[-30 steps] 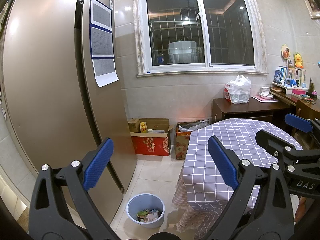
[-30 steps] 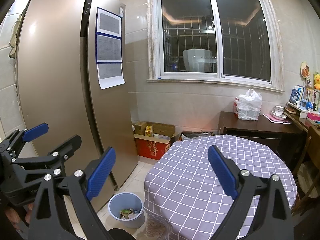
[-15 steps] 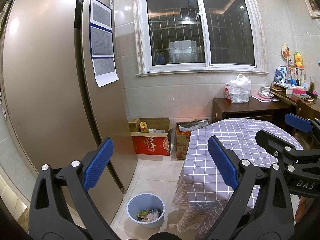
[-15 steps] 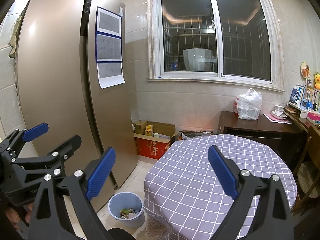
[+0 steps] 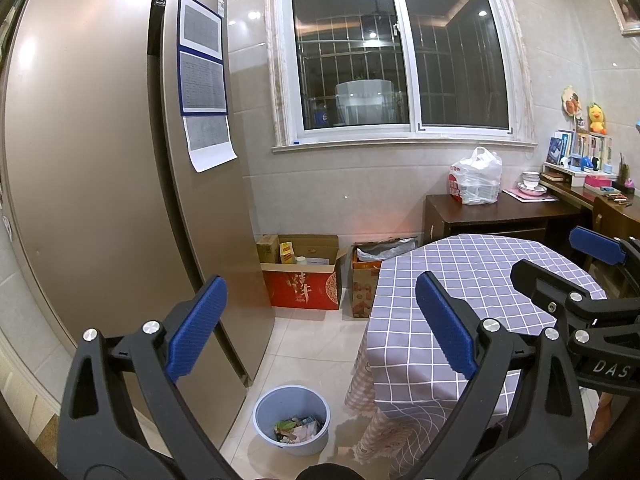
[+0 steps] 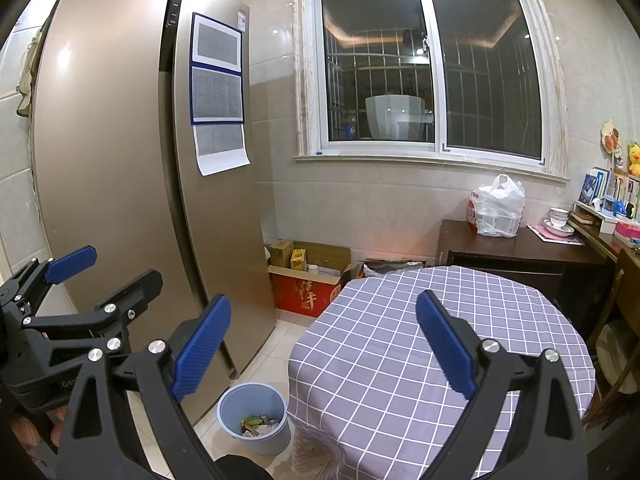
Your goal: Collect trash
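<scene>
A pale blue bin stands on the floor between the fridge and the table, with crumpled wrappers inside. My left gripper hangs open and holds nothing, well above and in front of the bin. My right gripper is also open and holds nothing, over the near edge of the checked tablecloth. Each gripper shows at the edge of the other's view: the right gripper at the right, the left gripper at the left. No loose trash shows on the table.
A tall bronze fridge fills the left. Cardboard boxes sit on the floor under the window. A dark side table carries a white plastic bag. Pale tiled floor lies between fridge and table.
</scene>
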`<state>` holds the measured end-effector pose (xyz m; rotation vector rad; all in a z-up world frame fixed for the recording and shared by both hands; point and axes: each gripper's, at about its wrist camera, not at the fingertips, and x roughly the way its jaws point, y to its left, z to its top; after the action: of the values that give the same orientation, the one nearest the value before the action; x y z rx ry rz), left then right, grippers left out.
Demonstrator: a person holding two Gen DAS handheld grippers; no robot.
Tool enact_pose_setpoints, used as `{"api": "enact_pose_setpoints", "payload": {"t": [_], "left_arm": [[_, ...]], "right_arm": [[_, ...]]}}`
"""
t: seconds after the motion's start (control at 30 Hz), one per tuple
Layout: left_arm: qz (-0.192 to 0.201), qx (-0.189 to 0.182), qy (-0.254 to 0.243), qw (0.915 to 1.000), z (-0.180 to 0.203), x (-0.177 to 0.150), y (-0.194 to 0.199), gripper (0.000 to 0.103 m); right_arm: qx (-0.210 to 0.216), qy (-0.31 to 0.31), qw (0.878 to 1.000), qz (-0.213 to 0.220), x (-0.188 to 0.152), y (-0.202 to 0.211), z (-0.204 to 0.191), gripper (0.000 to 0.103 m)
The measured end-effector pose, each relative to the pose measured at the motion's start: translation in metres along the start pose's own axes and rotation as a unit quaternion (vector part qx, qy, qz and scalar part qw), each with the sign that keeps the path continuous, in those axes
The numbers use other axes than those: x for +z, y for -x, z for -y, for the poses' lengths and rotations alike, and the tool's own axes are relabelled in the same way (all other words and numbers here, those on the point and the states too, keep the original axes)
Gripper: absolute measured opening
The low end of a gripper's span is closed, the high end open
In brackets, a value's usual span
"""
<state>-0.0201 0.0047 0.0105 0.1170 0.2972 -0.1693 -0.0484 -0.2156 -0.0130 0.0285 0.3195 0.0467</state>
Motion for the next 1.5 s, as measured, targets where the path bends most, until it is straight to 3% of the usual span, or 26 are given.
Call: {"api": "enact_pose_setpoints", "payload": {"t": [1.23,1.5], "left_arm": [[-0.005,0.002,-0.005,1.0000,-0.006,-0.013,-0.010,0.093],[-0.024,-0.001,-0.008,0.9997,-0.006,-0.019,-0.020,0.093]], "right_arm": [[0.003,-0.006,1.000,-0.007,-0.009,-0.010,-0.003,0.092],[0.004,-0.011,1.000,-0.017,-0.010,-0.020,0.003,0.092]]}}
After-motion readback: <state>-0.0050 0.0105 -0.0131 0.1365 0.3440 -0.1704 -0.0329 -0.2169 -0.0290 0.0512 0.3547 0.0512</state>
